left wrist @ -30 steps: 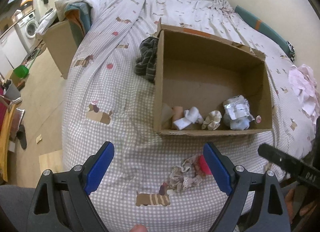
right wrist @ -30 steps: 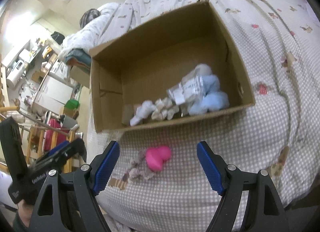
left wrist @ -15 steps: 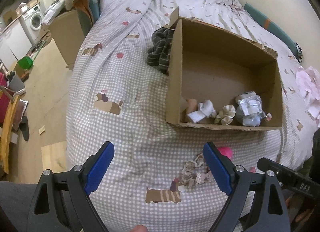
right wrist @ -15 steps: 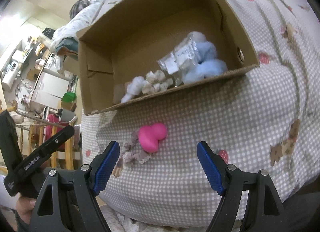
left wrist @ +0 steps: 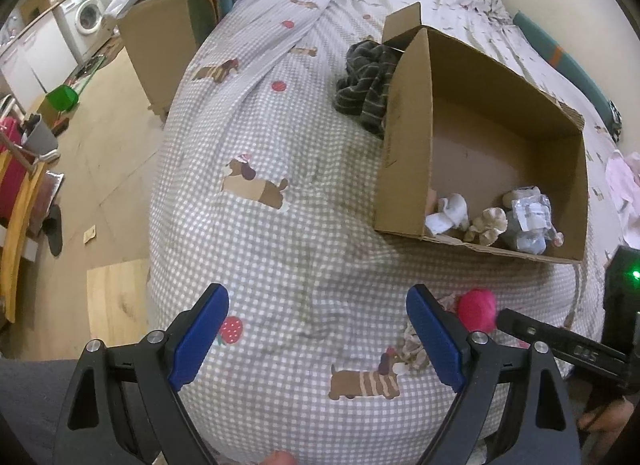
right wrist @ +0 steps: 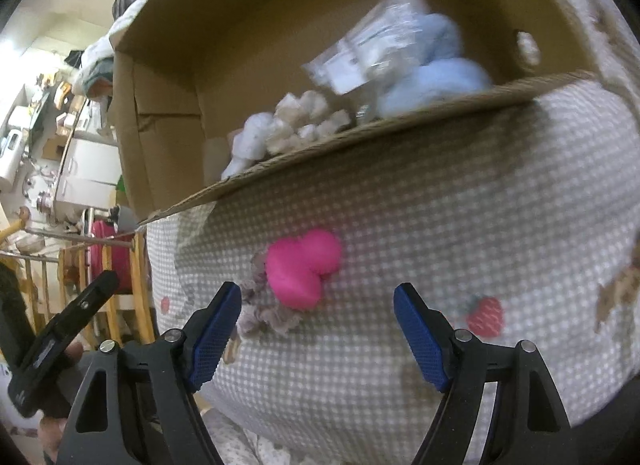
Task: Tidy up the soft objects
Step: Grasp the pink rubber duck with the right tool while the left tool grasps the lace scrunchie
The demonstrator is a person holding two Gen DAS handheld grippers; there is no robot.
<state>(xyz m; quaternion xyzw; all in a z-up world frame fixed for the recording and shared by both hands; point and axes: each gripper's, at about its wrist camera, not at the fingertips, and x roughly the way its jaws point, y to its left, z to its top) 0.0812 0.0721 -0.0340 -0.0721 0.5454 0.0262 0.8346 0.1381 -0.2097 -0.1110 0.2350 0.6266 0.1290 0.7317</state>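
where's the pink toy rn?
In the right wrist view the pink toy lies on the bedspread, just ahead of the open jaws, beside a lace scrunchie, outside the cardboard box.

Your left gripper (left wrist: pixel 318 335) and right gripper (right wrist: pixel 318 331) have matt black plastic arms, metal pivot pins and textured blue pads (right wrist: pixel 420 339). You're over a soft gingham cloth bedspread (left wrist: pixel 280 245). The cardboard box (left wrist: pixel 408 137) is matt brown paper board with rough cut edges. The pink heart toy (right wrist: pixel 302 267) looks smooth and matt; the scrunchie (right wrist: pixel 260 313) beside it is frilly cloth. In the box, the plastic bag (left wrist: pixel 534 213) is glossy and crinkled.
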